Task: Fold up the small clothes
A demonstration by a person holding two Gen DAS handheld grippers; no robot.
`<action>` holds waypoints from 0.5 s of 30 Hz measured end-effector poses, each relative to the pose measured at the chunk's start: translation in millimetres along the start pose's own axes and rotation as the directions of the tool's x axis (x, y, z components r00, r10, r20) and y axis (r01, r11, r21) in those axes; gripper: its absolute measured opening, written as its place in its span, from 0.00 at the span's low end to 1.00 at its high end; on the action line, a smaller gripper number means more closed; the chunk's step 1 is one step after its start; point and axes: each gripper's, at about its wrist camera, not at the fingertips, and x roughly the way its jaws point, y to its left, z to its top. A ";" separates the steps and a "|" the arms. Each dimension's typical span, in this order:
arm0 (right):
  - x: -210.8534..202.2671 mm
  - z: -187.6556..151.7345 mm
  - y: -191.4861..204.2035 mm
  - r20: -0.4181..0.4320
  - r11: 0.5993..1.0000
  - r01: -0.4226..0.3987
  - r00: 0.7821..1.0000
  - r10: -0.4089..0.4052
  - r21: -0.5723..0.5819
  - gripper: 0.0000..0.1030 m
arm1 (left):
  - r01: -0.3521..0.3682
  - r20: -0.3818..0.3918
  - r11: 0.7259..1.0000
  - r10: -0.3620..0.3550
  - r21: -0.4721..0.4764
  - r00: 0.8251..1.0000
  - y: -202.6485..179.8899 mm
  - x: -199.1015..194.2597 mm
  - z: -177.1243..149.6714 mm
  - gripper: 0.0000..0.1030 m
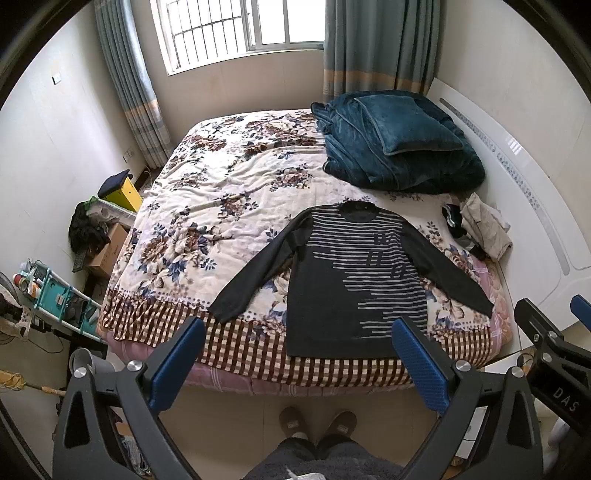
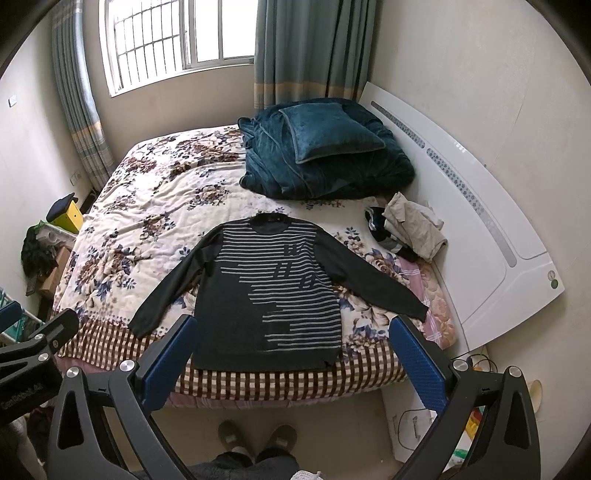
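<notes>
We hold both grippers above the floor at the foot of the bed [image 1: 177,192], well short of the clothes. The left gripper [image 1: 299,332] has its blue pads [image 1: 177,365] spread wide apart with nothing between them, and the right gripper [image 2: 291,328] stands the same way, its pads [image 2: 168,363] far apart and empty. Each gripper shows at the edge of the other's view.

The sweater [image 1: 343,280] lies flat and face up on the floral cover [image 2: 155,206], at the near end of the bed. It is dark, with pale stripes across the chest and down one side. Its neck points toward the window [image 1: 236,26], its hem lies across the checked border [image 2: 280,380] at the bed's near edge, and both sleeves are spread outward and down. The sweater is unfolded.

Beyond the right sleeve, near the white headboard [image 2: 491,229], sits a small heap of clothes [image 2: 406,229]: a beige piece on top of darker ones. It is apart from the sweater. Farther back a teal blanket [image 1: 399,147] is piled with a teal cushion [image 2: 332,129] resting on it.

Our slippers [image 2: 255,439] show on the floor below, between the gripper arms. Left of the bed stand boxes [image 1: 110,243] and a rack [image 1: 62,306].
</notes>
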 end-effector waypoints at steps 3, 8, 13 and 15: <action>-0.7 3.1 1.7 0.000 1.000 0.001 1.000 -0.001 0.001 1.00 | 0.001 0.002 1.000 -0.001 0.002 1.000 -0.8 0.7 2.8 1.00; 1.0 7.6 2.0 -0.004 1.000 0.006 1.000 -0.006 0.013 1.00 | 0.009 -0.001 1.000 -0.009 0.009 1.000 -4.4 10.5 -0.7 1.00; 33.0 15.9 -12.4 -0.031 0.995 0.035 0.999 -0.032 0.093 1.00 | 0.011 0.016 0.999 -0.011 0.033 1.000 -11.9 48.7 13.5 1.00; 57.2 16.8 -25.8 -0.051 0.987 0.059 0.997 -0.051 0.146 1.00 | 0.009 0.029 0.999 -0.010 0.050 1.000 -18.8 73.1 20.7 1.00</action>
